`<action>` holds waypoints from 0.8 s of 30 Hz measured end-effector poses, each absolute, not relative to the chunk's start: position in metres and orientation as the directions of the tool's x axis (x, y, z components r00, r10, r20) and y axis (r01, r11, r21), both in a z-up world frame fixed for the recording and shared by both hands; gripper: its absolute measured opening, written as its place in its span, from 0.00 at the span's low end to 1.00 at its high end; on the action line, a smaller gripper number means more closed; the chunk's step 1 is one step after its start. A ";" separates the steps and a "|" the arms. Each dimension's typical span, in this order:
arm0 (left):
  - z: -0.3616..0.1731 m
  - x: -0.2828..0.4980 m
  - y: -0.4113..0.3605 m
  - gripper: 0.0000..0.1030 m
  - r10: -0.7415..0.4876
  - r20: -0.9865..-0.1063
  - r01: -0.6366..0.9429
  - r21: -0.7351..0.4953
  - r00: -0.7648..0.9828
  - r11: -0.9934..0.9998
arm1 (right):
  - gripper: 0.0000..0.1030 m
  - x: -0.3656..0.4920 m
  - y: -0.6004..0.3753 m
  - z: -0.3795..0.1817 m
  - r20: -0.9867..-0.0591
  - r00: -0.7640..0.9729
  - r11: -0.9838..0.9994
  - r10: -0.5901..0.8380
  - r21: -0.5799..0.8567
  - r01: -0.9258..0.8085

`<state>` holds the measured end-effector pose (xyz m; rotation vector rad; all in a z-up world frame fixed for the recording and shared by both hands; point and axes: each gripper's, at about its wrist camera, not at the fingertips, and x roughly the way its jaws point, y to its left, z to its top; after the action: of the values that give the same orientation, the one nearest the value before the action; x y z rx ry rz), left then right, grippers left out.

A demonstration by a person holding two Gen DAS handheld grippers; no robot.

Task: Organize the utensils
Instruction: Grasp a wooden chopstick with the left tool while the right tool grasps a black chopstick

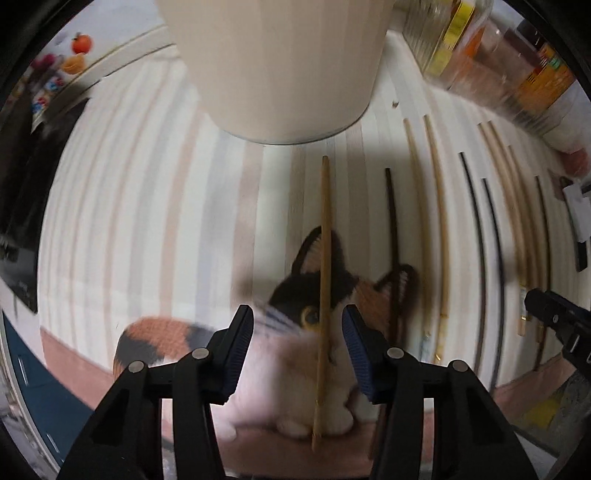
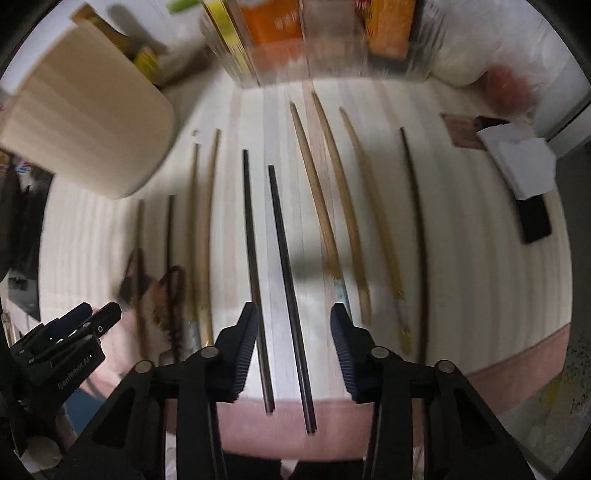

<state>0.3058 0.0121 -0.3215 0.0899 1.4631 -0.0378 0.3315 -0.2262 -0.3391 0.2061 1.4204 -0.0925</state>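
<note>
A: Both tongs are spread wide with nothing in them. The left tongs hover over a tan chopstick that lies across the cat picture on the striped mat. The right tongs straddle two black chopsticks.

B: So where does everything go?

A: My guess is into the cream cup, which stands on the counter at the far end of the mat, just beyond the tip of the tan chopstick. The other chopsticks lie in a row to its right, side by side and apart from one another.

B: Which way do they point?

A: Every long axis runs away from the cameras, from the near pink border toward the jars at the back. They seem to taper toward the far end (blur makes that hard to confirm).

B: How would you do the pickup?

A: Lower the left tongs so that the tan chopstick sits centred between the pads; it runs nearer the right pad now. Close across its width, somewhere near the thicker half, so that it will not swing. Lift it level, then tip the narrow end down into the cup.

B: And the right side?

A: I would choose one black chopstick or square up over both; a half-caught pair is likely to scissor and slip.
</note>
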 end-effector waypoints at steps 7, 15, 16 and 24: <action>-0.331 0.323 0.005 0.13 0.003 -0.994 0.147 0.019 0.108 0.989 | 0.31 0.358 -0.218 -0.374 -0.997 0.073 0.983 0.004 0.018 0.185; -0.315 0.329 0.036 0.05 -0.037 -0.998 0.020 -0.035 0.059 0.999 | 0.06 0.357 -0.205 -0.379 -0.999 0.036 0.985 -0.005 0.001 0.172; -0.314 0.327 0.042 0.05 -0.049 -0.998 0.002 -0.049 0.048 0.999 | 0.06 0.355 -0.206 -0.379 -1.000 0.019 0.983 0.009 0.012 0.184; -0.305 0.331 0.053 0.07 -0.062 -0.998 0.037 -0.062 0.000 0.997 | 0.06 0.354 -0.210 -0.380 -0.995 -0.080 0.986 0.066 0.052 0.161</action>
<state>0.3312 0.0533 -0.3049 -0.0196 1.5693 -0.0774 0.3545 -0.2096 -0.3805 0.1735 1.6523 -0.0793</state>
